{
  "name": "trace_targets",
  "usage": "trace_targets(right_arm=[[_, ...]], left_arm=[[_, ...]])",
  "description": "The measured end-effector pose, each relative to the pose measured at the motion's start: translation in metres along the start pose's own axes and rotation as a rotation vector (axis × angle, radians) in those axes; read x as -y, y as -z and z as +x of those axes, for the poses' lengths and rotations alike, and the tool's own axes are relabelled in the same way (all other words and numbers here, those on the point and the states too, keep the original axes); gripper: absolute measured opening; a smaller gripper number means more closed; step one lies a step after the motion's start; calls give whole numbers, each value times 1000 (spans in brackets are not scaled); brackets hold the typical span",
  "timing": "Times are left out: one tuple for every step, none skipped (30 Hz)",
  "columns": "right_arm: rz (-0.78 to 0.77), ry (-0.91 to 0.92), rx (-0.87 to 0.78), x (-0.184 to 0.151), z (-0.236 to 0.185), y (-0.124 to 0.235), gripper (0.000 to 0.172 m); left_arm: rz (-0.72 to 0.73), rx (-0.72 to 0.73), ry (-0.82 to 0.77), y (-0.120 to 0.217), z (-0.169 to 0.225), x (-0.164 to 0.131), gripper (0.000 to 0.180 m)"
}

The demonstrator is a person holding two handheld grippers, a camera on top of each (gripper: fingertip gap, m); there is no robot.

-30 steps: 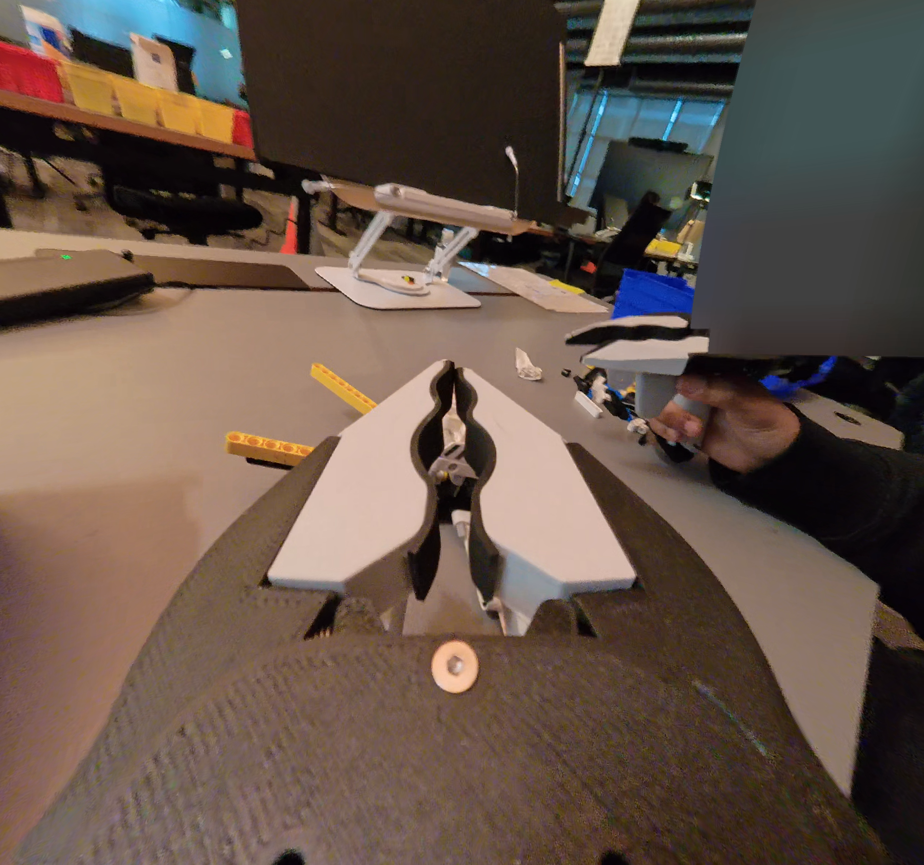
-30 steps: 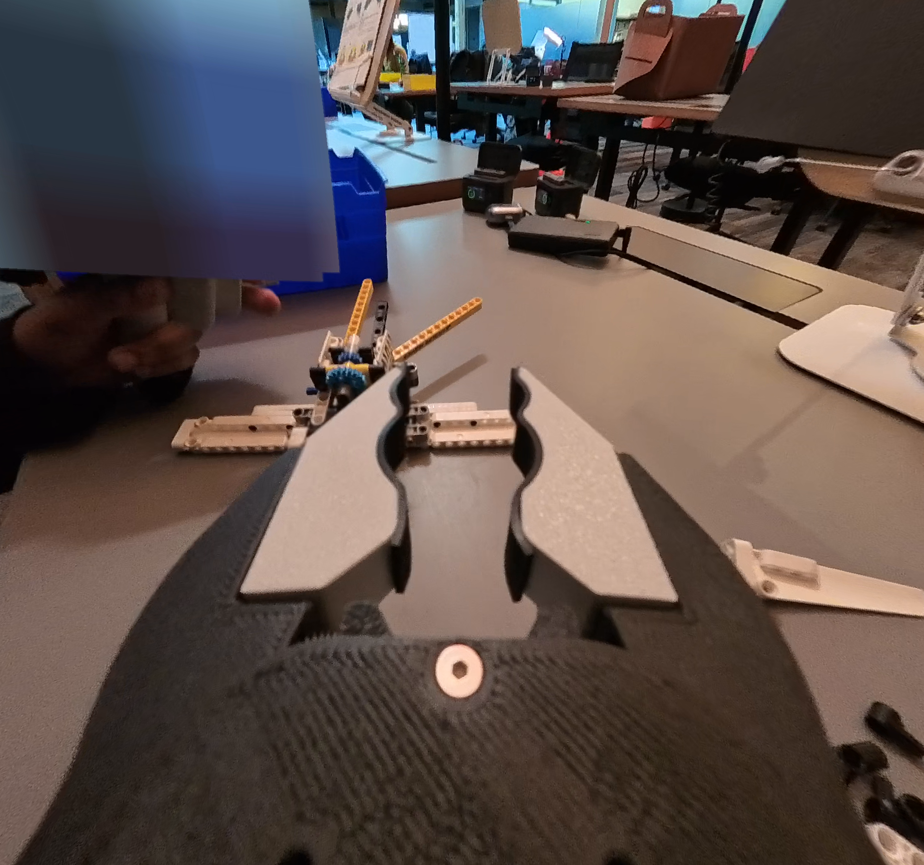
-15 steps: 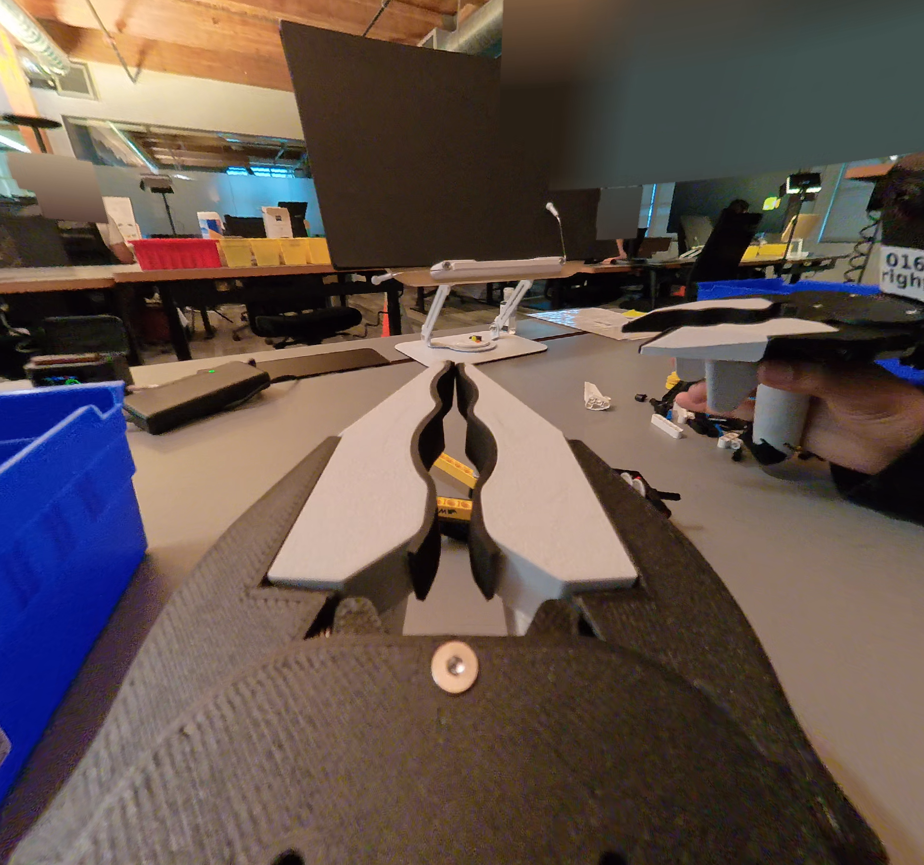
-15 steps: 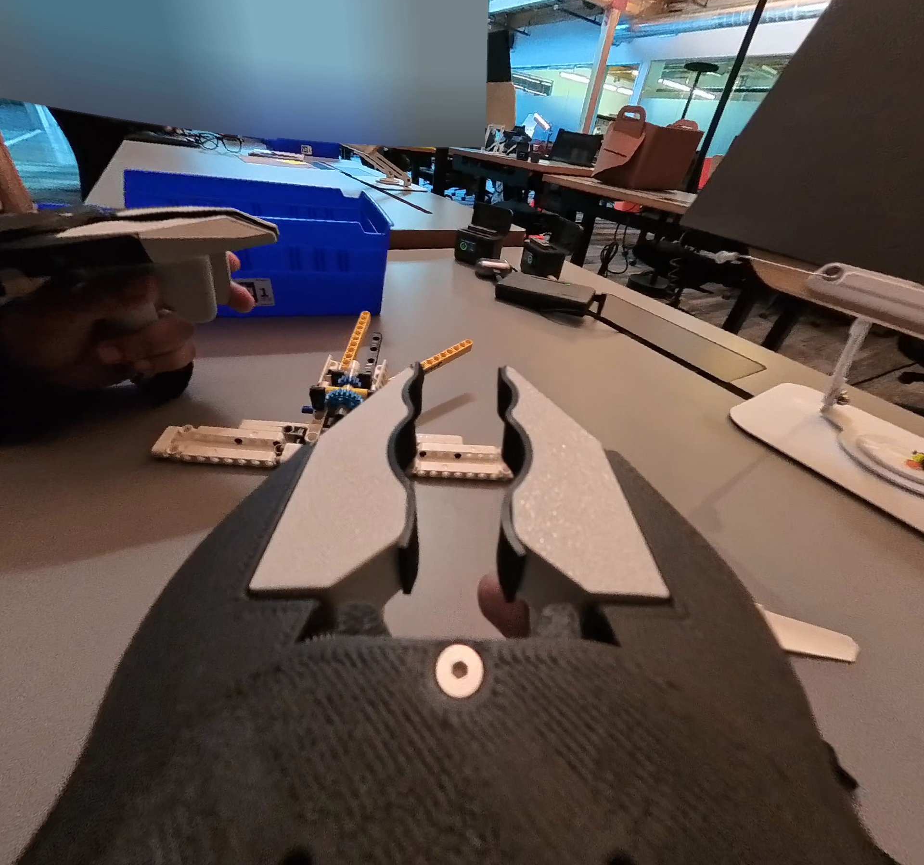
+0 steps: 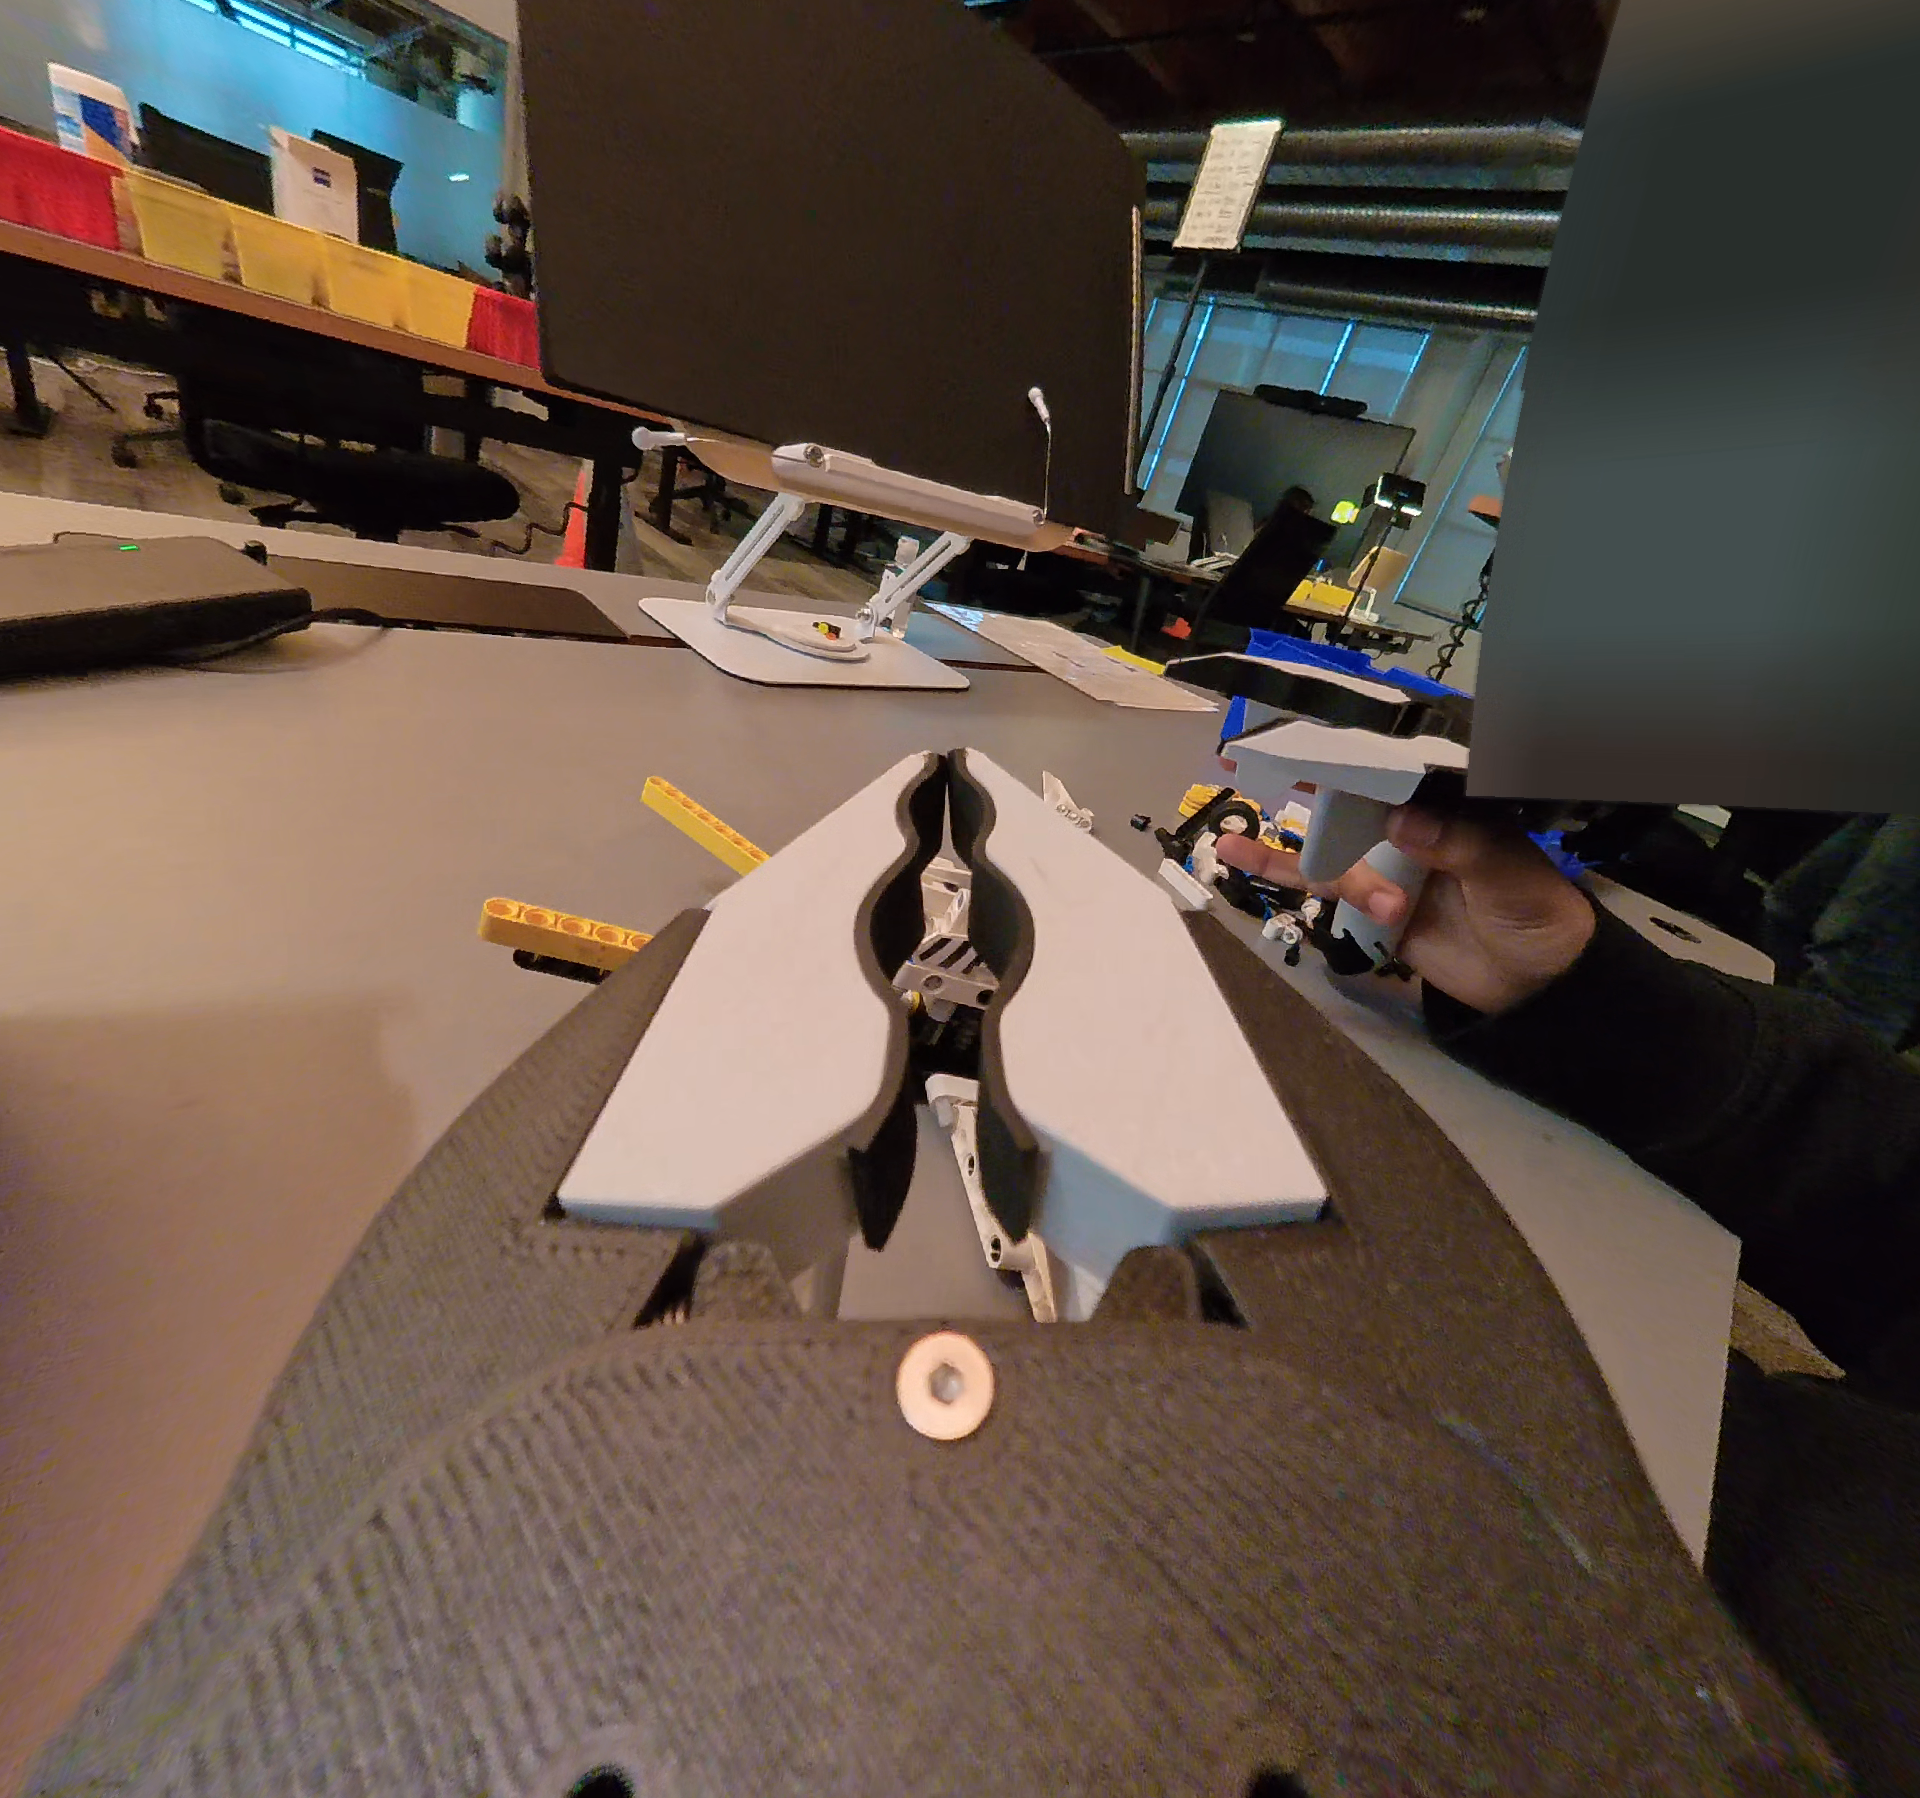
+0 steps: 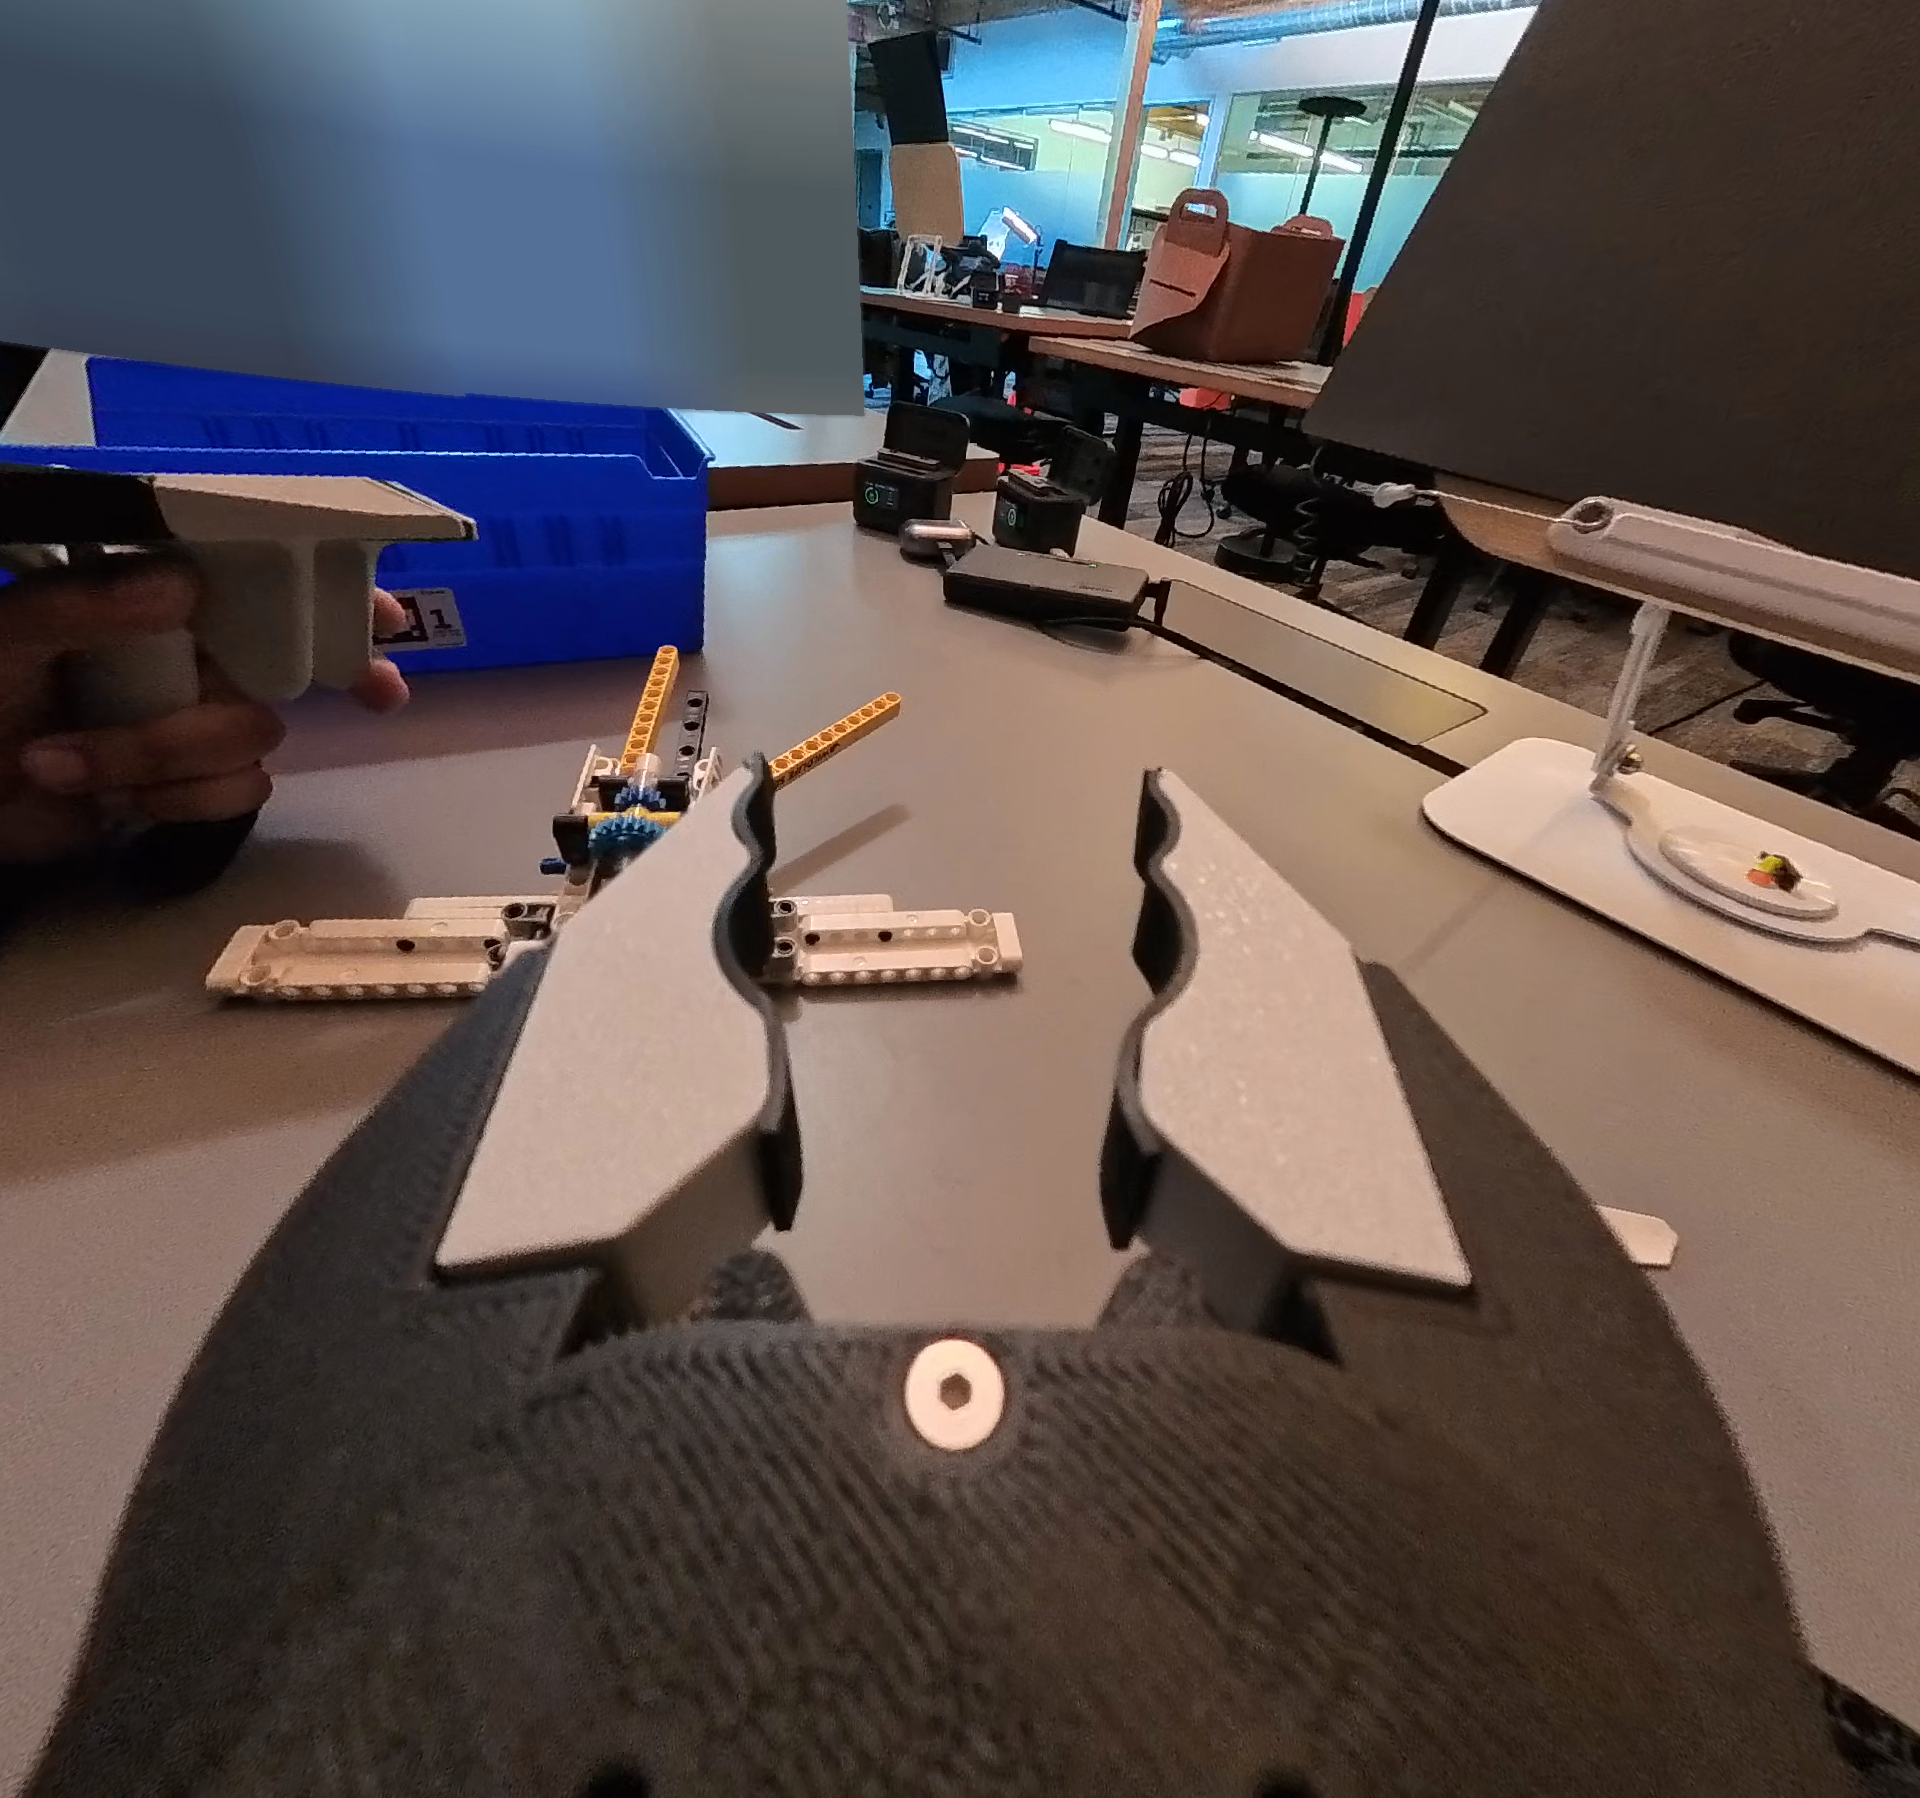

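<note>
Widened since a moment ago, the right gripper point(image 6: 951, 782) gapes empty beside a white beam assembly point(image 6: 894, 938) (left gripper point(image 5: 948, 761) remains pressed together above the table point(image 5: 312, 813)).

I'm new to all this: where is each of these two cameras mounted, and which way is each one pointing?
Left wrist view: sits on the left claw, shut, looking along it over the grey table toward a tablet stand; the right claw and its hand show at right.
Right wrist view: sits on the right claw, open, facing a toy brick assembly and blue bin.
Shared: table, stand, yellow beams.
</note>
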State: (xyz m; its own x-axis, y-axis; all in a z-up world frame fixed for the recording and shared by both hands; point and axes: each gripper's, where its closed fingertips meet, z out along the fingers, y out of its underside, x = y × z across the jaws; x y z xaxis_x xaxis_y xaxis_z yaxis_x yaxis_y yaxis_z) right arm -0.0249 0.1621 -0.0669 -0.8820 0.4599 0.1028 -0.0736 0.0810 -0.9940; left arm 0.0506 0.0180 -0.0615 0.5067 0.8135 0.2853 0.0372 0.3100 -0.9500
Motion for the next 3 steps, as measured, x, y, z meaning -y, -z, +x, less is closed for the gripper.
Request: trace_targets(right_arm=[[-3,3,0,-1,0,0,69],[-5,7,-1,-1,0,-1,69],[-8,12,-3,-2,0,-1,69]], left_arm=[[2,0,6,0,-1,0,0],[4,0,10,0,-1,0,0],[4,-2,11,0,-1,0,0]])
